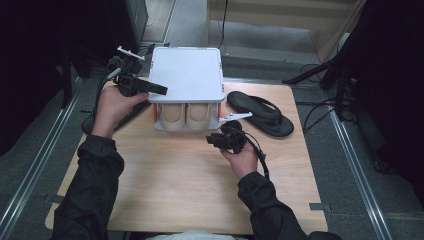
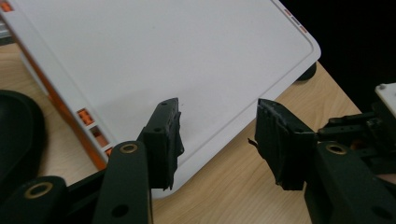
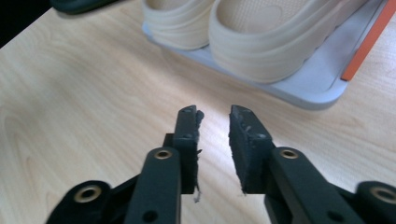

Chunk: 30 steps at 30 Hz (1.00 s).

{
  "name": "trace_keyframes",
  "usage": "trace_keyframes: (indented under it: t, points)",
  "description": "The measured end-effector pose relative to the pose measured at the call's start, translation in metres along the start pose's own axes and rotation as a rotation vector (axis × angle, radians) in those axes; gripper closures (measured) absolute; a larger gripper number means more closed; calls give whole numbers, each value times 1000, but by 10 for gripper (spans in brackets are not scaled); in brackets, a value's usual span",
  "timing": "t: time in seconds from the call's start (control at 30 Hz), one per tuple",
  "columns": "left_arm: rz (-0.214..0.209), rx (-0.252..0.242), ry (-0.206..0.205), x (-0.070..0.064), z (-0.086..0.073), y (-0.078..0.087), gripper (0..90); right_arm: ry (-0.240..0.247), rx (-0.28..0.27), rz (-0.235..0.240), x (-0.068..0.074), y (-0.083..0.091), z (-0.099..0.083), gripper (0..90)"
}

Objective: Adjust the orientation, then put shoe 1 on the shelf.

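A white two-level shoe rack point(image 1: 186, 75) stands at the table's far middle. A pair of beige clogs point(image 1: 186, 116) sits on its lower shelf, heels toward me. My left gripper point(image 1: 159, 90) is open at the rack's top left edge; in the left gripper view its jaws point(image 2: 217, 109) straddle the corner of the white top panel point(image 2: 163, 56) without touching it. My right gripper point(image 1: 211, 139) hovers over the table in front of the rack's right corner. It stands slightly open and empty point(image 3: 214, 112), pointing at the clogs point(image 3: 261, 37).
One black sandal point(image 1: 260, 112) lies right of the rack on the wooden table point(image 1: 175, 175). Another dark sandal point(image 2: 18, 135) lies left of the rack, partly under my left hand. Orange posts point(image 3: 369, 39) hold up the rack. Floor rails run along both sides of the table.
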<state>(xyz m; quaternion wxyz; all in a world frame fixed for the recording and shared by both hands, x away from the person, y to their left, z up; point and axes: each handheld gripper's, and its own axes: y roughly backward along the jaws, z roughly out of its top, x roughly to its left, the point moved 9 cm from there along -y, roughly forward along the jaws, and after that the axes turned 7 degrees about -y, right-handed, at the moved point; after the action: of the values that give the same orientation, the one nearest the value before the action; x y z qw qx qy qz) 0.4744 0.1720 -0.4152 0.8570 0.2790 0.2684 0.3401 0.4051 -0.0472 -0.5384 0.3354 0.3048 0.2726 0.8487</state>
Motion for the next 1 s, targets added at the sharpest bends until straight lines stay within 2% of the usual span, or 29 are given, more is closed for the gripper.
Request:
trace_keyframes:
  t: [0.23, 0.33, 0.43, 0.63, 0.83, 1.0]
  points:
    - [31, -20, 15, 9, -8, 13, 488, 20, -7, 74, 8, 13, -11, 677]
    - [48, -27, 30, 14, -14, 20, 495, 75, -35, 98, 10, 18, -13, 650]
    - [62, -37, 45, 20, -20, 27, 525, 81, -40, 120, 13, 24, -16, 609]
    - [80, -48, 81, 31, -34, 40, 601, 92, -38, 110, 12, 32, -21, 586]
    - [121, -56, 73, 41, -48, 47, 761, 108, -59, 131, 18, 37, -23, 571]
    - [153, -68, 86, 54, -57, 50, 847, 103, -40, 120, 14, 35, -31, 569]
